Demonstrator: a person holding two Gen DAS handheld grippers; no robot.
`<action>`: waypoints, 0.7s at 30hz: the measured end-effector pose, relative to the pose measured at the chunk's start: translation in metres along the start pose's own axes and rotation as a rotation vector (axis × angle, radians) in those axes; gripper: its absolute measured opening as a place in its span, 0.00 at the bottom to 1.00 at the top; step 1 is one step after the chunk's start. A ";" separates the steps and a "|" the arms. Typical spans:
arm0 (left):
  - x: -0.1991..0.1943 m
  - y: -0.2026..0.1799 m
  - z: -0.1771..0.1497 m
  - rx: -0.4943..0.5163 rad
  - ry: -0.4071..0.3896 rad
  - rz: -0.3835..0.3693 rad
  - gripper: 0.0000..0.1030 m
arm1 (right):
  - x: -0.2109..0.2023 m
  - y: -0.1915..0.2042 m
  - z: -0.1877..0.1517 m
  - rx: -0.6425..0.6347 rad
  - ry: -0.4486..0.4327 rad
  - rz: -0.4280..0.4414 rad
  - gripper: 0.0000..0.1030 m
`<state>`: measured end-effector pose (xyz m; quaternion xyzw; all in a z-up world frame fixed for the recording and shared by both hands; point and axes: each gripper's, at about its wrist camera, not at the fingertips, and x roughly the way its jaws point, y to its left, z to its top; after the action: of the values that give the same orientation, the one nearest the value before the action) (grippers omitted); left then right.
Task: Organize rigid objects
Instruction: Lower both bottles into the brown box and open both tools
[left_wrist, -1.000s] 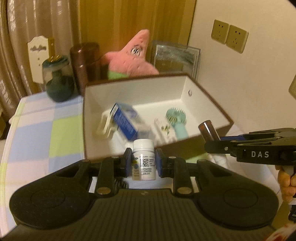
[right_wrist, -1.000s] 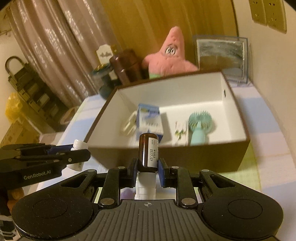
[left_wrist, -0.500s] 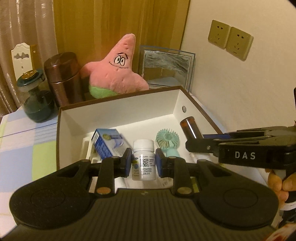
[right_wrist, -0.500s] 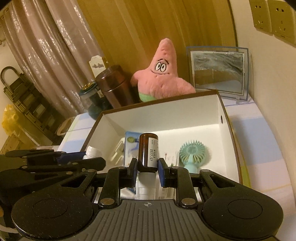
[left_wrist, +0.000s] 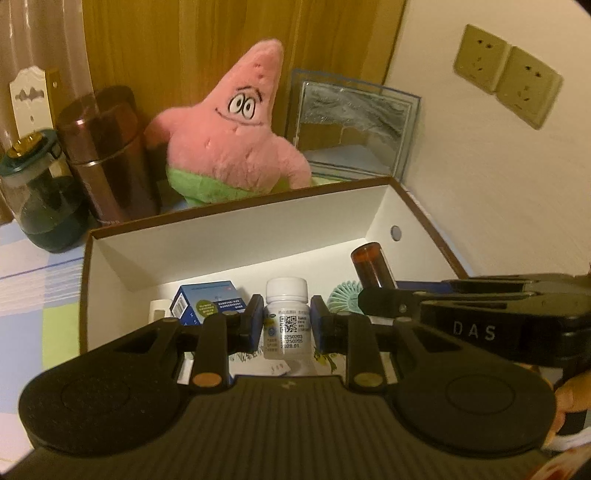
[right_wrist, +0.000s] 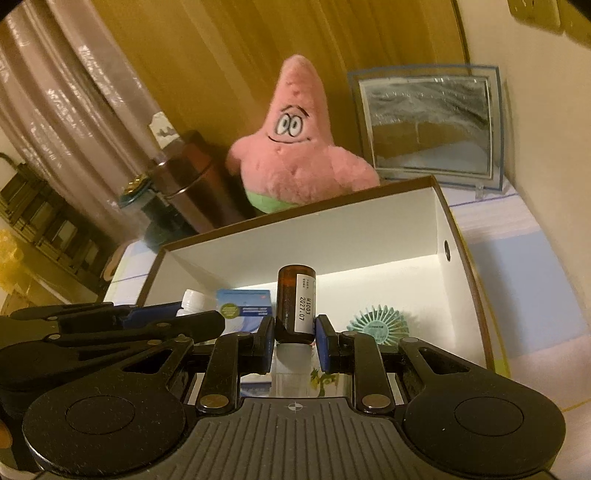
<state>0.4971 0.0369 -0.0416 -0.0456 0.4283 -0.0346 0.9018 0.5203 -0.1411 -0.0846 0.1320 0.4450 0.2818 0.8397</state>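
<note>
Left wrist view, white bottle (left_wrist: 286, 317) clamped within left hand-held gripper (left_wrist: 286, 326)

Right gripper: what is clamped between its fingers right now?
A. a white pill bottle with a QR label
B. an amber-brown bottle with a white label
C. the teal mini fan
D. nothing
B: in the right wrist view the right gripper is shut on the amber-brown bottle, held over the open box; the white pill bottle sits in the left gripper.
</note>
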 end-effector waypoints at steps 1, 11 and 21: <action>0.005 0.001 0.001 -0.004 0.009 -0.002 0.23 | 0.005 -0.003 0.002 0.017 0.006 0.000 0.23; 0.050 0.012 0.010 0.000 0.078 0.013 0.23 | 0.045 -0.024 0.015 0.092 0.047 -0.051 0.23; 0.078 0.022 0.016 -0.018 0.121 0.008 0.23 | 0.064 -0.031 0.021 0.112 0.069 -0.067 0.23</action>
<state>0.5591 0.0517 -0.0940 -0.0499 0.4826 -0.0300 0.8739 0.5771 -0.1277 -0.1297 0.1541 0.4929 0.2324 0.8242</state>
